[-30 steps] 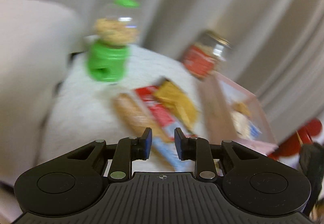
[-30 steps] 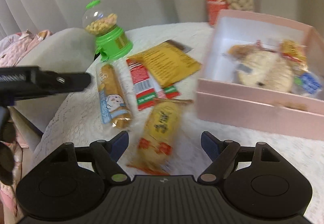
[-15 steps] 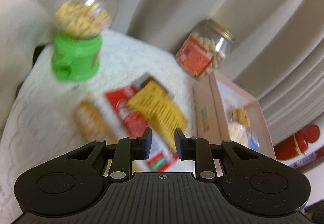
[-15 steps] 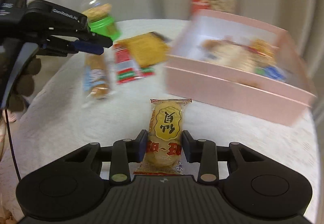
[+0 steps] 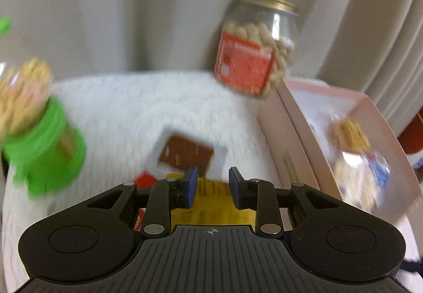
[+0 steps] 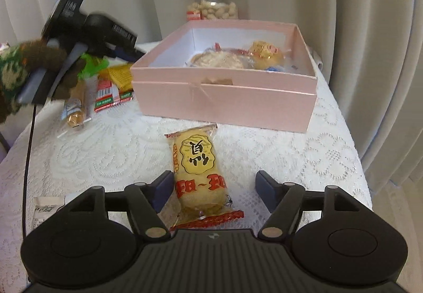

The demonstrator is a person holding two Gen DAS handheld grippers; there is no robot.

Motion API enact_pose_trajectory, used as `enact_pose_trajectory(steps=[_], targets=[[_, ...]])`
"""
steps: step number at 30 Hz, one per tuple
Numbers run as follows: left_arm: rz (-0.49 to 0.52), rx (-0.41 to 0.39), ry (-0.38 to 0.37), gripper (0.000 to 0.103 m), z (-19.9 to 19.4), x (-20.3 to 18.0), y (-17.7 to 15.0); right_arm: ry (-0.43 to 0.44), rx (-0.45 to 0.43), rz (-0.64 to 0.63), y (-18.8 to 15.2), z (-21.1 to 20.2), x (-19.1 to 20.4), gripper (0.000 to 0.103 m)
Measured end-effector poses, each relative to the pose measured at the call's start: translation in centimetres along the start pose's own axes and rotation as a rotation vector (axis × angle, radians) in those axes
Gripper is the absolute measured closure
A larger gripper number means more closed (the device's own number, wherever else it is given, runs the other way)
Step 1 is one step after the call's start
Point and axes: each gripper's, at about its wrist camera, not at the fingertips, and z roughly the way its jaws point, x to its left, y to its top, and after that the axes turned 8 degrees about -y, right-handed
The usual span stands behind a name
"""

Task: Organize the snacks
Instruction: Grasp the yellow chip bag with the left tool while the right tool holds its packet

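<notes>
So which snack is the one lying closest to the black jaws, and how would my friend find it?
Find the big pink box on the white lace tablecloth. Just in front of it, alone, lies a yellow rice cracker packet, partly between the open jaws of the right gripper. Only it has a big black character in a yellow badge and red zigzag ends.

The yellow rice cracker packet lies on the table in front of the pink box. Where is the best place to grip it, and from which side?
Grip the rice cracker packet across its plump middle, coming from above at its near end. It lies flat on the tablecloth, lengthwise toward the pink box, so its long sides face the fingers. The right gripper has just been opening; the packet lies between its jaws, nearer the left one, ungripped. The crimped ends are probably too thin.
</notes>
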Motion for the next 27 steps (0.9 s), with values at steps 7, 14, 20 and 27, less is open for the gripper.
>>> enact_pose_trajectory(steps=[7, 14, 20, 27], targets=[[-0.057, 0.016, -0.121, 0.072, -4.7, 0.2, -5.6, -0.044, -0.029, -0.109, -0.3, -0.1, 2.5, 0.029], [-0.029, 0.074, -0.234, 0.072, -6.7, -0.5, -7.1, -0.014, -0.014, -0.114, 0.3, 0.5, 4.1, 0.028], [-0.072, -0.083, -0.15, 0.072, -4.3, 1.3, -1.9, -0.014, -0.015, -0.096, 0.0, 0.6, 4.0, 0.023], [-0.067, 0.048, -0.192, 0.073, -0.6, 2.6, -2.1, 0.007, -0.026, -0.037, -0.2, 0.3, 3.0, 0.022]])
